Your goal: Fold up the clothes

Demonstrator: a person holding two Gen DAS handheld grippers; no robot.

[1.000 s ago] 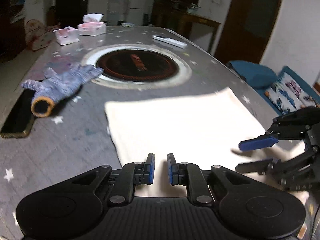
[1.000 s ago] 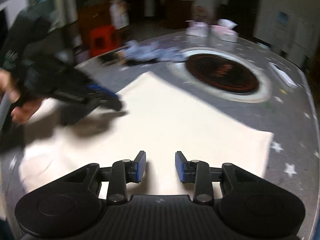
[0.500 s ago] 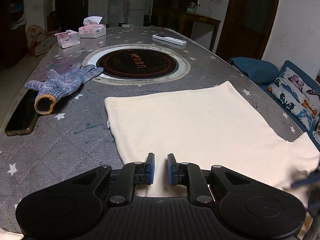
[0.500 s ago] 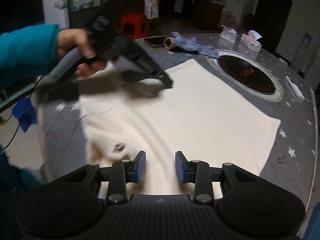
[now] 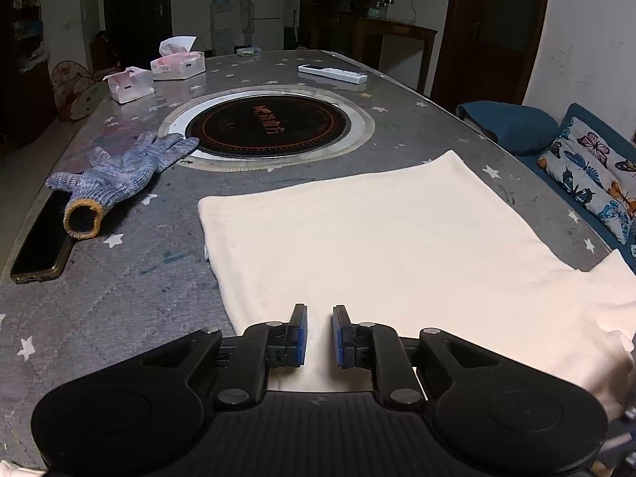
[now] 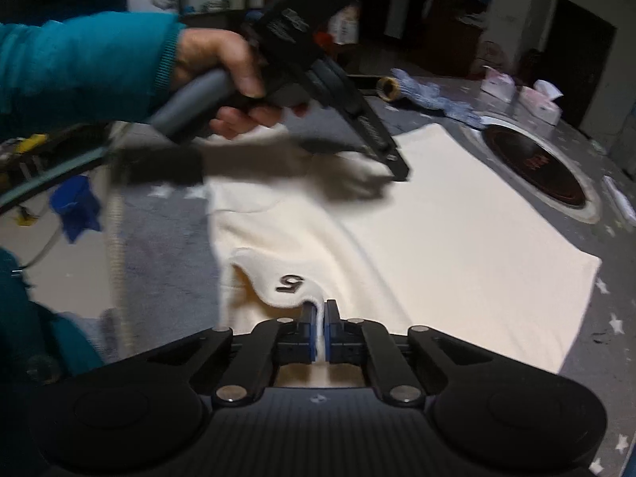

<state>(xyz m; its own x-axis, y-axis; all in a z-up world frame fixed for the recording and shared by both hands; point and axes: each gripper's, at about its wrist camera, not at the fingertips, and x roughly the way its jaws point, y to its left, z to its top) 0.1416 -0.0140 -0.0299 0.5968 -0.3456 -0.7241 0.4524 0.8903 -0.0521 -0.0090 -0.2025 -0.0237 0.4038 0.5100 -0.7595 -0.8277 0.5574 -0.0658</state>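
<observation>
Cream T-shirt (image 5: 377,246) spread flat over near half of star-patterned table (image 5: 119,298), sleeve at right edge. Right gripper (image 6: 320,332) just clamped shut on fabric fold beside printed "5" (image 6: 289,283). Left gripper (image 5: 320,336) narrow gap, nothing between pads, over shirt's near edge. Knit glove (image 5: 119,175), phone (image 5: 39,246) at left edge; induction hob (image 5: 270,127) at table centre.
</observation>
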